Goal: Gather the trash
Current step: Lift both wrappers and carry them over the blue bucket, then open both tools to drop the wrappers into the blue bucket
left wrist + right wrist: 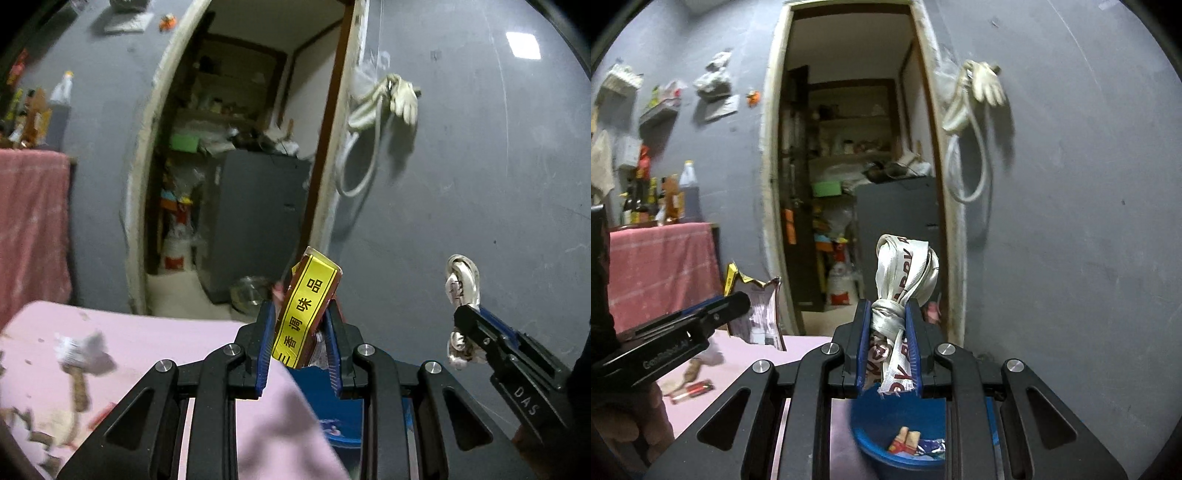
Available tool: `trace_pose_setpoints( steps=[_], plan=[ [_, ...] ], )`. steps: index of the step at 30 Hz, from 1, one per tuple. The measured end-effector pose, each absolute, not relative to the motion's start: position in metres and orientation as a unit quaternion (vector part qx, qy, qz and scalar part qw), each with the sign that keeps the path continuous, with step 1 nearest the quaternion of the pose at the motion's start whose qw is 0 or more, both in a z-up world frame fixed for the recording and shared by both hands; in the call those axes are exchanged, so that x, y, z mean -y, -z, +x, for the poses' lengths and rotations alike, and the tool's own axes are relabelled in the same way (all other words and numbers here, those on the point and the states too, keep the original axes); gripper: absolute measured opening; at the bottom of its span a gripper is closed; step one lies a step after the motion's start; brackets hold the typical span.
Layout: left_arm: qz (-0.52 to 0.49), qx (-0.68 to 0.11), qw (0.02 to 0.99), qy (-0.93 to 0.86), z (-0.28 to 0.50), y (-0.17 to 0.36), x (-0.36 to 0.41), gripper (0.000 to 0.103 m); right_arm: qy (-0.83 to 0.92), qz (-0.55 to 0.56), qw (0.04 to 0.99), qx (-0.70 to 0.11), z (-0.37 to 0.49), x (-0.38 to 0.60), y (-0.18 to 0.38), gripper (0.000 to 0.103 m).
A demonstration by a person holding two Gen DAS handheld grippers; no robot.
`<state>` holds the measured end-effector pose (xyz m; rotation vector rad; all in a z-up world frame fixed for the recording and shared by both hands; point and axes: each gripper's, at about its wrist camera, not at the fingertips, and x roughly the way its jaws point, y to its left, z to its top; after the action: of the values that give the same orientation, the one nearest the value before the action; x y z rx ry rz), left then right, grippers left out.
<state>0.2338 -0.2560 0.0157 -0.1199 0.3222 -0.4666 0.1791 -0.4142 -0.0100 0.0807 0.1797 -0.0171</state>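
My left gripper [299, 343] is shut on a torn seasoning packet [308, 312] with a yellow label, held up above the pink table edge; the packet also shows in the right wrist view [759, 310]. My right gripper [888, 343] is shut on a knotted white printed ribbon [905, 273], held above a blue bin [886, 417] that holds several wrappers. The right gripper with the ribbon shows at the right of the left wrist view [463, 295]. The bin shows below the left fingers [332, 406].
A pink-covered table [129, 343] carries scraps: a white crumpled wad [79, 347], brown bits, a red wrapper [692, 389]. Ahead is a grey wall with an open doorway [849, 184] into a cluttered storeroom. A red-draped shelf [661, 266] with bottles stands left.
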Motion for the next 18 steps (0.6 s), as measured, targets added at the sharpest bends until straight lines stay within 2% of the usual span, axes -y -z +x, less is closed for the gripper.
trace_pose_setpoints(
  steps=[18],
  plan=[
    [-0.048,-0.325,0.918,0.223,0.313,0.049,0.335,0.022,0.019,0.137,0.965,-0.224,0.237,0.486,0.089,0.017]
  ],
)
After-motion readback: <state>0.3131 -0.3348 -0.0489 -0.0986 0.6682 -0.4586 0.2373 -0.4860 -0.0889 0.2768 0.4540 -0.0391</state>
